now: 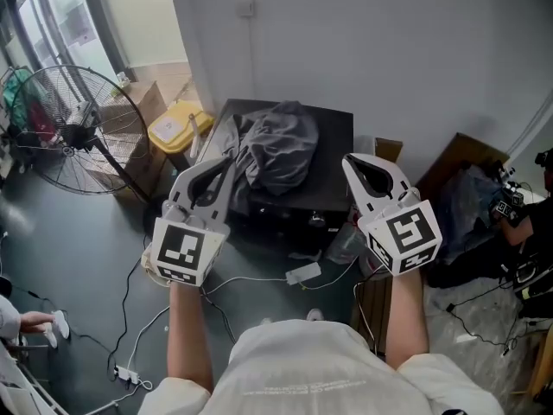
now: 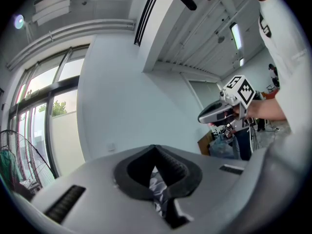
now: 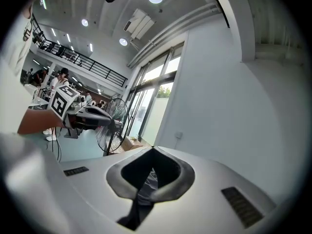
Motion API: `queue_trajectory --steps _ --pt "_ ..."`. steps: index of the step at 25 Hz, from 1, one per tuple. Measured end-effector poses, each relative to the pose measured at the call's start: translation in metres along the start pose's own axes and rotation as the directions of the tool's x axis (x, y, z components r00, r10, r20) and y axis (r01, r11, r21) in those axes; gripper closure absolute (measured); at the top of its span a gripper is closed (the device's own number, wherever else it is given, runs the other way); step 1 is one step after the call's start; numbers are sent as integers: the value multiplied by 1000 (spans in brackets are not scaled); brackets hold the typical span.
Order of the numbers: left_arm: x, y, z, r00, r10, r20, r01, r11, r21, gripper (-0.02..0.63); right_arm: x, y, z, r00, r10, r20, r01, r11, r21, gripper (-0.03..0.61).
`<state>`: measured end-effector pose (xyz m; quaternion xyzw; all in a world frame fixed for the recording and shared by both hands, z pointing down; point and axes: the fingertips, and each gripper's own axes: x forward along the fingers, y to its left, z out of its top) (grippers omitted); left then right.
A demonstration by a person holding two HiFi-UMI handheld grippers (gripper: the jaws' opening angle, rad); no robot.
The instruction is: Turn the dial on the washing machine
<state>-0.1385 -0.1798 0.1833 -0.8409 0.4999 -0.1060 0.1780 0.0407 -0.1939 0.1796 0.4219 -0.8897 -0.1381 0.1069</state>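
Below both grippers, a black box-shaped appliance (image 1: pixel 324 132) sits half hidden under crumpled grey cloth (image 1: pixel 276 150), and its dial cannot be made out; left gripper (image 1: pixel 230 156) and right gripper (image 1: pixel 348 159) held level, well apart, jaws closed tip to tip, empty

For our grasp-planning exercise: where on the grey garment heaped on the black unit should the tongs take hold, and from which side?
Probably a raised, bunched fold near the middle of the grey garment, coming from above. It lies crumpled on top of the black unit, so a standing ridge offers loose cloth to pinch without scraping the surface beneath.
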Motion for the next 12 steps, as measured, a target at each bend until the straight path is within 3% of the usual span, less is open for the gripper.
queue_trajectory --steps 12 --pt "4 -5 -6 1000 -25 -8 25 1000 2 601 0 1 -9 1000 -18 -13 18 1000 3 563"
